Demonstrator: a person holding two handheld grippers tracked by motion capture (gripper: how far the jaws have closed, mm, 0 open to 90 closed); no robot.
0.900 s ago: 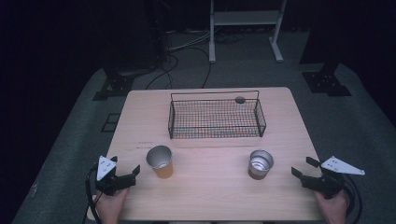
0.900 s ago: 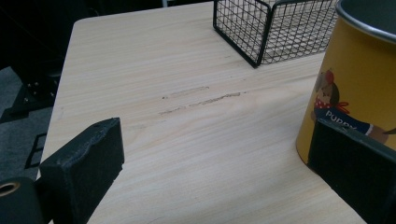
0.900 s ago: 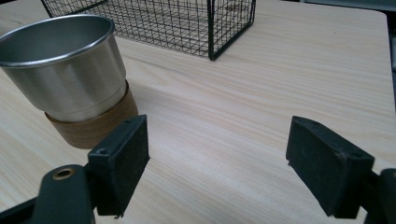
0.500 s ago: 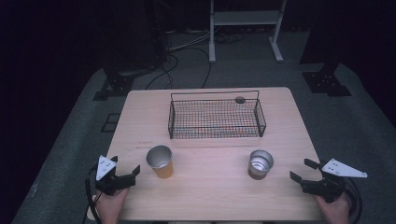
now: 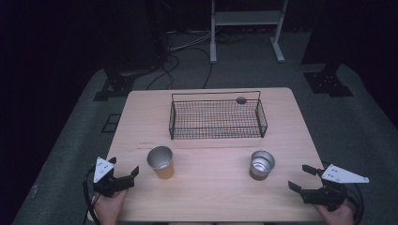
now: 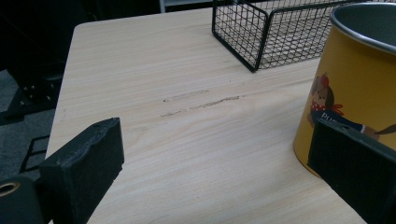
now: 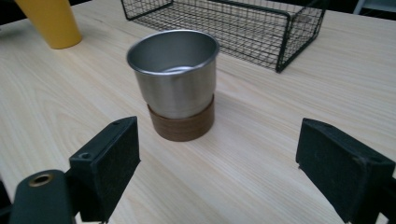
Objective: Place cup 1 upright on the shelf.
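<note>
Two handheld grippers rest at the near table edge, both with jaws spread and holding nothing. Left gripper [image 5: 123, 178] sits just beside the yellow metal cup [image 5: 161, 162]. Right gripper [image 5: 302, 177] faces the steel cup with a brown base [image 5: 261, 164], apart from it.

Nothing I can read fully; yellow cup [image 6: 348, 88] has a cartoon dog and cut-off letters, maybe "PU".
</note>
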